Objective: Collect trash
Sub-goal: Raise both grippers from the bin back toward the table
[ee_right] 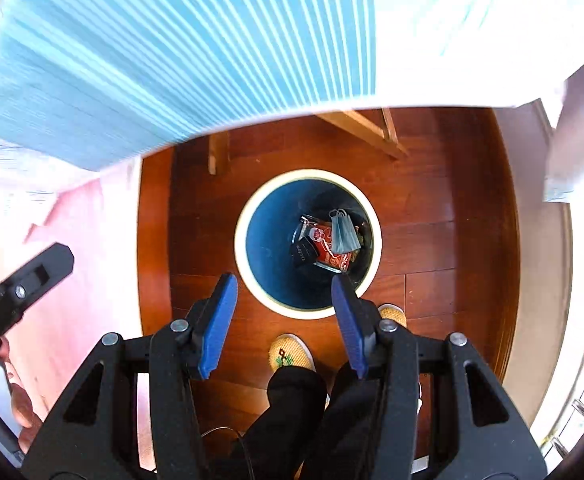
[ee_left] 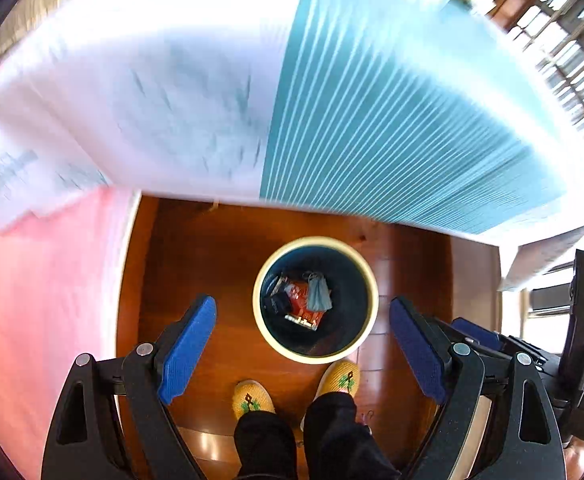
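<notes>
Below both claws, a round bin point(ee_right: 307, 242) stands on the wooden floor point(ee_right: 431, 208), holding a face mask point(ee_right: 343, 230) and red wrapper point(ee_right: 327, 250). Left claw point(ee_left: 303, 346) and right claw point(ee_right: 284, 326) hang spread and empty, suggesting the trash is already dropped in.

One round waste bin point(ee_right: 248, 240) is standing on the wooden floor point(ee_right: 431, 208). Inside it, one grey face mask point(ee_right: 343, 229), one red printed wrapper point(ee_right: 325, 250) and one small black packet point(ee_right: 304, 255) are lying; further scraps underneath are too dark to count. Two knitted yellow slippers point(ee_left: 252, 398) are showing beside the bin. Two grippers are hanging above, the left gripper point(ee_left: 303, 344) and the right gripper point(ee_right: 288, 324), each carrying two blue fingers point(ee_left: 188, 348), four altogether.
</notes>
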`<action>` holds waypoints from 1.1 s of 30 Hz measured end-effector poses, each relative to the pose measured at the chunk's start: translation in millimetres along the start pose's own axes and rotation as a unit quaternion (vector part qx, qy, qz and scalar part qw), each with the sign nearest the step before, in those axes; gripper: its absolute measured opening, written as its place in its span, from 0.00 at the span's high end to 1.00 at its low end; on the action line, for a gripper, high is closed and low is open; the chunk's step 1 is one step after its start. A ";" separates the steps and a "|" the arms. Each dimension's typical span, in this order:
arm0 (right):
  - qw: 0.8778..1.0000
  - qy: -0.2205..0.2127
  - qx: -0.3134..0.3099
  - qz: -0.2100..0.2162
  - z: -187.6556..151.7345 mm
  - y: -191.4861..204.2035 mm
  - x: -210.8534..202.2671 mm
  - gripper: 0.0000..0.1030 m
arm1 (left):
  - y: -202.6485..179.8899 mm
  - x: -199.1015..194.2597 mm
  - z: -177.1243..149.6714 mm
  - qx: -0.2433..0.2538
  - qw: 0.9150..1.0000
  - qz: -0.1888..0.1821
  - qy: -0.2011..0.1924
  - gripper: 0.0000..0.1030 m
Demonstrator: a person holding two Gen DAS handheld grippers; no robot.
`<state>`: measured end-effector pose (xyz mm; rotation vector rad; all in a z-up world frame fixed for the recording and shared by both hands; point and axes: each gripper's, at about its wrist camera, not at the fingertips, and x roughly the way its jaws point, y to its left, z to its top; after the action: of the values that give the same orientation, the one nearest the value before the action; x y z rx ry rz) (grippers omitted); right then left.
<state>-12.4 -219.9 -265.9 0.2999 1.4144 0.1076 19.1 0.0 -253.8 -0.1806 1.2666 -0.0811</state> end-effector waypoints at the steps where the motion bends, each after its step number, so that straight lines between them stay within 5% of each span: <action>1: 1.000 -0.003 -0.002 0.000 -0.2 4.1 -12.3 0.55 | -2.3 -15.0 1.8 0.005 1.000 -0.001 -0.009 0.13; 10: 0.999 -0.046 -0.011 0.004 -6.6 39.5 -122.9 0.55 | -20.7 -134.6 18.9 0.031 0.997 -0.028 -0.072 0.13; 20: 0.988 -0.150 -0.034 -0.007 11.3 81.1 -236.5 0.55 | -35.1 -239.7 57.0 0.075 0.986 -0.039 -0.143 0.13; 33: 0.970 -0.234 -0.056 -0.033 57.4 115.6 -311.1 0.55 | -49.0 -305.0 125.2 0.116 0.969 -0.032 -0.214 0.13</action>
<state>6.7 -195.4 69.5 0.1691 0.9443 0.0574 49.3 12.0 77.9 -0.0310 0.8131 -0.2325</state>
